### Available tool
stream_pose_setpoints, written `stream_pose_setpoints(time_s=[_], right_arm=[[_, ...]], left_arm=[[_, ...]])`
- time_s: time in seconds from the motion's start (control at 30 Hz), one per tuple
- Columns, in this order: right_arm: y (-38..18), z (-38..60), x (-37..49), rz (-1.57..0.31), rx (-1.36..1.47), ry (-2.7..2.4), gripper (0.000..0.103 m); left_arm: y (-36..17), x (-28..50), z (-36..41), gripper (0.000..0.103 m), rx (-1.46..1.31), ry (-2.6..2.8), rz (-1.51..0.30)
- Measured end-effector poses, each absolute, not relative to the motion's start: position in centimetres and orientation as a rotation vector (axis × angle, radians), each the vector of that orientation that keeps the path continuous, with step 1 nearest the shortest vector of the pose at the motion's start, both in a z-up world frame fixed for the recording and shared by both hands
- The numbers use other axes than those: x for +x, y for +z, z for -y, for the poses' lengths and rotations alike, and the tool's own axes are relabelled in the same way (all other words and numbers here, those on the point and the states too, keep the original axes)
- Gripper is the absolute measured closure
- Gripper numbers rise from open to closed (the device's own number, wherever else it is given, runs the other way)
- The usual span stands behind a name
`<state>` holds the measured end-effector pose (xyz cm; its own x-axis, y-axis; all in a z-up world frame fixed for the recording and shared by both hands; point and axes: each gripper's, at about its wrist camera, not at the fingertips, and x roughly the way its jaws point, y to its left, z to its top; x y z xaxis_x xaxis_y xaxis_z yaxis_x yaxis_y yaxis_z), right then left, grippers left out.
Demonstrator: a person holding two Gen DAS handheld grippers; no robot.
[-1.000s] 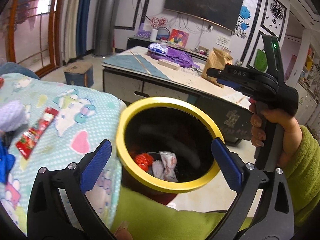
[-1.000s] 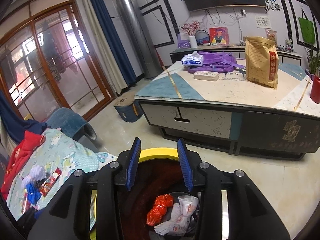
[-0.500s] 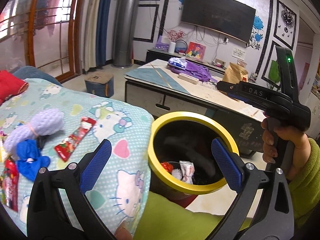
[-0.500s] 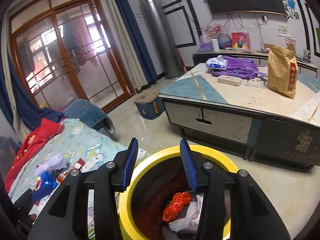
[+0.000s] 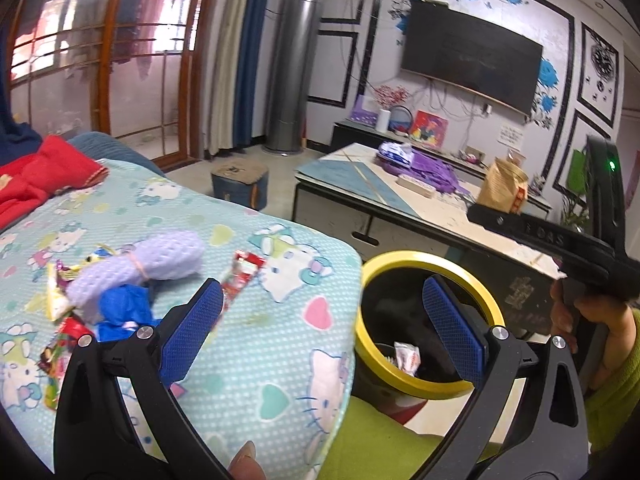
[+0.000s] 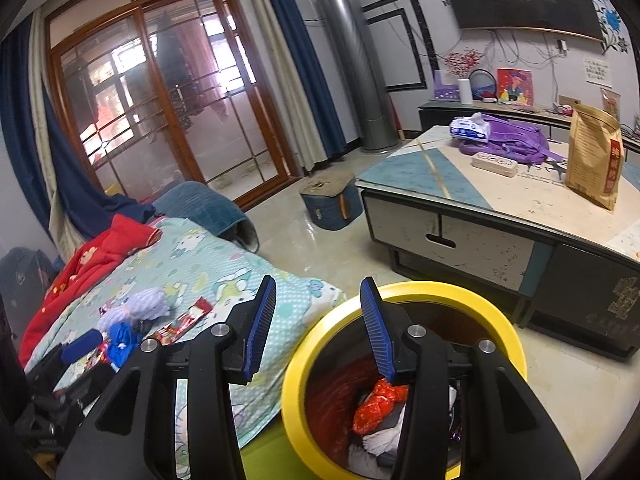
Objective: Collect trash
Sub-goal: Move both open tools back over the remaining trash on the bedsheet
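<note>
Living room with a low table [image 6: 500, 216] and a cartoon-print blanket [image 5: 256, 344]. Wrappers [image 5: 242, 276] strewn on the blanket; more trash [image 6: 376, 404] inside the yellow-rimmed bin [image 6: 440, 292] beside it. Left gripper [image 5: 322, 332] wide open, empty. Right gripper [image 6: 318, 328] partly open, empty.

Lower right of the right wrist view: the yellow-rimmed bin [image 6: 404, 364] has an unobstructed mouth. Lower left: the patterned bed cover [image 6: 208, 276] is crowded by a lilac bundle [image 6: 140, 306], blue wad [image 6: 122, 338] and red wrapper [image 6: 184, 322]. Centre: bare floor [image 6: 312, 248] before the low table [image 6: 492, 216].
</note>
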<state>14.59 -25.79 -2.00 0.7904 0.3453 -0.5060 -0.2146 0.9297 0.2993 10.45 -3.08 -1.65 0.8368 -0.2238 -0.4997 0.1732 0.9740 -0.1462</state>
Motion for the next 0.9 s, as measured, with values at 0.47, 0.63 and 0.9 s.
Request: stream_pose_setpoints(time_s=[0.47, 0.63, 0.9], right_arm=[[-1.6, 22.2, 13.5, -0.599, 0.181, 0.378, 0.061], [-1.4, 20.7, 13.2, -0.602, 0.162, 0.408, 0.059], [-1.2, 18.3, 12.8, -0.610, 0.133, 0.448, 0.057]], left_arm=[[-0.3, 9.7, -1.0, 0.011, -0.147, -0.114, -0.486], [0.0, 9.6, -2.3, 0.011, -0.165, -0.080, -0.473], [0.0, 9.4, -4.9, 0.011, -0.206, -0.024, -0.463]])
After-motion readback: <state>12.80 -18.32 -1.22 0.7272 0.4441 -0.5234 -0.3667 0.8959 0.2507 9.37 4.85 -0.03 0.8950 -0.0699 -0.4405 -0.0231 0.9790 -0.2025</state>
